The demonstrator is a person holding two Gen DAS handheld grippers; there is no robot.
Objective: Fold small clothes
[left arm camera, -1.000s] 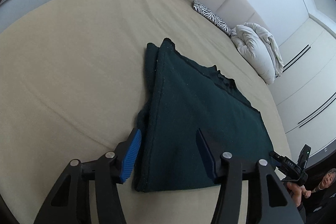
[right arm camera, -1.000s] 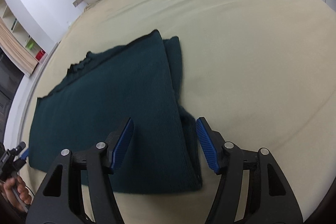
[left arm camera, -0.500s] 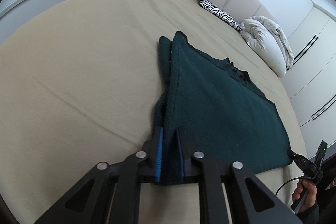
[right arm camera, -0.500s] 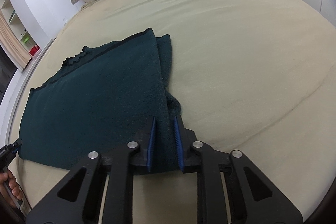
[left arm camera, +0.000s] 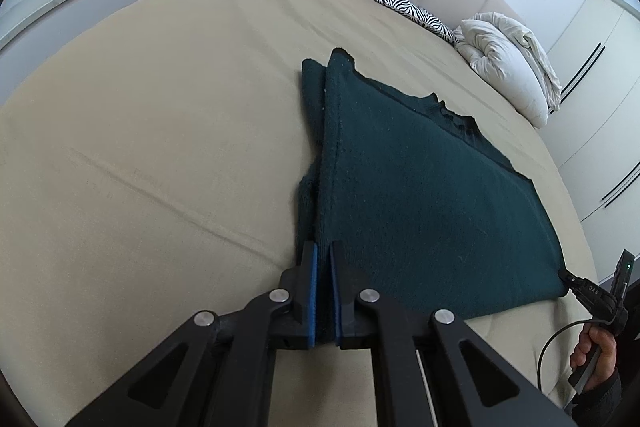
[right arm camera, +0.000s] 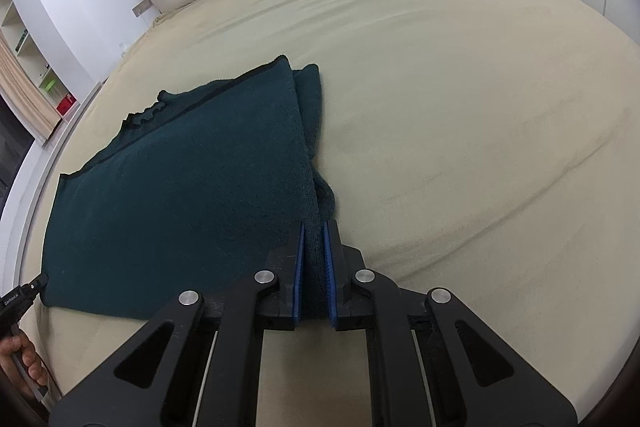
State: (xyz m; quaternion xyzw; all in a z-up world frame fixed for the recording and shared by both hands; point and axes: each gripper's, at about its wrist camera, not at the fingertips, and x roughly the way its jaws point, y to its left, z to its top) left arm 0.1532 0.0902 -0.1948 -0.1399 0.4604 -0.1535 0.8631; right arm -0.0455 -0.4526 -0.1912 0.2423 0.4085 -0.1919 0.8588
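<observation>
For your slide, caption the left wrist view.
Left gripper shut on a dark green garment's near corner, bed beneath.

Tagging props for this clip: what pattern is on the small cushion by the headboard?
Black-and-white zebra stripes on the cushion, clearest in the left wrist view.

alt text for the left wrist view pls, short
The left tool is shut on the near left corner of a dark green garment lying flat on a beige bed. At the lower right, a hand holds the right tool at the garment's other near corner. A zebra-print cushion and a white duvet lie by the headboard.
</observation>
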